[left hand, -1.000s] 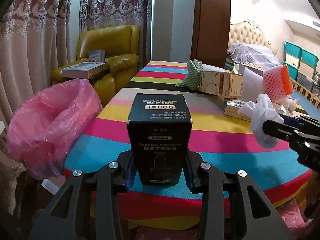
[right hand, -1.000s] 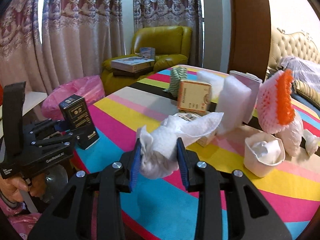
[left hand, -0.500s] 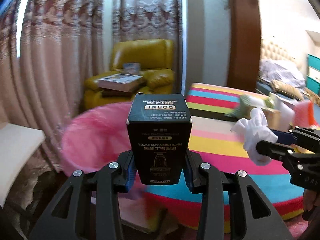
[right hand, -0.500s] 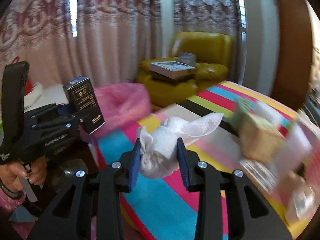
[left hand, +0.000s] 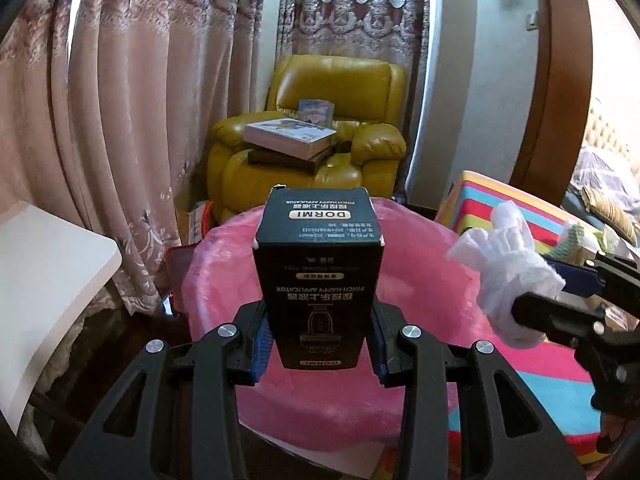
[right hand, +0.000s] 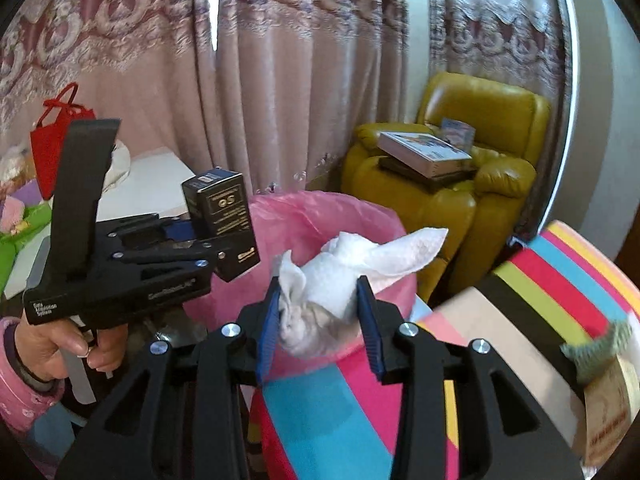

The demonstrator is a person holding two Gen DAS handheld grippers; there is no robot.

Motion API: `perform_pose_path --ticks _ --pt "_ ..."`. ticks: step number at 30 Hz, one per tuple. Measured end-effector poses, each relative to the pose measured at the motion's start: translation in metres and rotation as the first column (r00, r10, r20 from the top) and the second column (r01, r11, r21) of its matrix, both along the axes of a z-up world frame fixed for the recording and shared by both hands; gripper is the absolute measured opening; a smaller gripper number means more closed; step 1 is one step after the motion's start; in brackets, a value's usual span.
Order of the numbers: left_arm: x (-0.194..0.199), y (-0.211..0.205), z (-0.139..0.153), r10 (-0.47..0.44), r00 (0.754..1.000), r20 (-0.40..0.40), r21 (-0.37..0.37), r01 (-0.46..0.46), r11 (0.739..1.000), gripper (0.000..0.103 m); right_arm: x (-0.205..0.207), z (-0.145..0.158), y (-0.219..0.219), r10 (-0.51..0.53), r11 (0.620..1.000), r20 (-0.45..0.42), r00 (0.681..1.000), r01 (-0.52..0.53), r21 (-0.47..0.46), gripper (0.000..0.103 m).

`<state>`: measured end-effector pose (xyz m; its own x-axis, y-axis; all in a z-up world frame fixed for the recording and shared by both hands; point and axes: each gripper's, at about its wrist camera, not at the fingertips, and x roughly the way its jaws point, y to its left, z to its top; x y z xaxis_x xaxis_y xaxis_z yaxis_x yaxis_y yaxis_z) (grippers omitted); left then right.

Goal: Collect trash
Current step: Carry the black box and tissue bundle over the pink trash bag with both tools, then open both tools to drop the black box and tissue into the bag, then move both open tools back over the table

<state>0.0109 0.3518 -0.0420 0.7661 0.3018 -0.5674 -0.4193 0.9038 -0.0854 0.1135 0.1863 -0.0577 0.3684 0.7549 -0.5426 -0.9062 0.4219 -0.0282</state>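
A: Where does the trash sit?

B: The left tool (left hand: pixel 318 344) is clamped on the black carton (left hand: pixel 318 276), upright over the pink bin bag (left hand: pixel 420 280). The right tool (right hand: pixel 318 320) has its jaws opening around the crumpled tissue (right hand: pixel 340 276), at the bag's three o'clock side.

A: How would they handle?

B: The carton looks stiff and light, best held by its flat sides; the tissue looks soft and may cling.

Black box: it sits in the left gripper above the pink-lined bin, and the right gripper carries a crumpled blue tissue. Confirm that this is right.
Not quite: the tissue is white, not blue, as the right wrist view shows. It sits between the fingers of the right gripper, whose jaws are opening. The rest holds: the black box sits in the left gripper above the pink-lined bin.
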Motion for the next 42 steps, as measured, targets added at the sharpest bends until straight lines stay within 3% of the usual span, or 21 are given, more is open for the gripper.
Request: perform_pose_path --ticks 4,7,11,13,16,20,26,29,34,42 --pt "0.007 0.021 -0.007 0.017 1.0 -0.008 -0.031 -0.017 0.999 0.037 0.009 -0.01 0.017 0.017 1.0 -0.009 1.0 -0.017 -0.016 0.046" --pt "0.007 0.027 -0.01 0.03 0.999 -0.015 -0.037 -0.03 0.999 0.038 0.011 -0.016 0.019 0.012 1.0 -0.02 1.0 -0.013 -0.024 0.059" --pt "-0.003 0.029 -0.01 0.057 0.998 -0.008 -0.015 -0.057 0.998 0.063 0.009 -0.017 0.007 0.002 1.0 -0.025 1.0 -0.002 -0.013 0.061" --pt "-0.007 0.032 -0.011 0.072 0.997 -0.003 -0.028 -0.072 0.997 0.066 0.007 -0.017 0.002 -0.001 1.0 -0.021 1.0 0.001 -0.008 0.061" --pt "-0.015 0.033 -0.011 0.111 0.994 0.013 -0.043 -0.11 0.993 0.083 0.002 -0.017 -0.013 -0.022 1.0 -0.015 1.0 0.022 -0.005 0.062" --pt "-0.025 0.022 -0.009 0.124 0.992 0.021 -0.033 -0.123 0.992 0.086 -0.01 -0.017 -0.048 -0.067 0.998 0.007 0.998 0.067 0.003 0.065" --pt "-0.025 -0.035 -0.002 0.059 0.998 0.012 0.016 -0.059 0.998 0.09 -0.013 -0.019 -0.117 -0.187 0.982 0.021 0.982 0.187 0.012 0.068" --pt "-0.013 -0.069 -0.002 0.008 1.0 0.013 0.037 -0.008 0.999 0.09 -0.005 -0.021 -0.161 -0.3 0.954 0.001 0.954 0.3 0.019 0.068" --pt "0.012 -0.127 -0.009 -0.078 0.997 -0.013 0.083 0.079 0.993 0.09 0.006 -0.026 -0.24 -0.487 0.872 -0.043 0.872 0.489 0.033 0.068" --pt "0.047 -0.197 -0.027 -0.232 0.969 -0.079 -0.023 0.231 0.973 0.09 0.005 -0.03 -0.353 -0.689 0.717 -0.074 0.721 0.692 0.077 0.068"
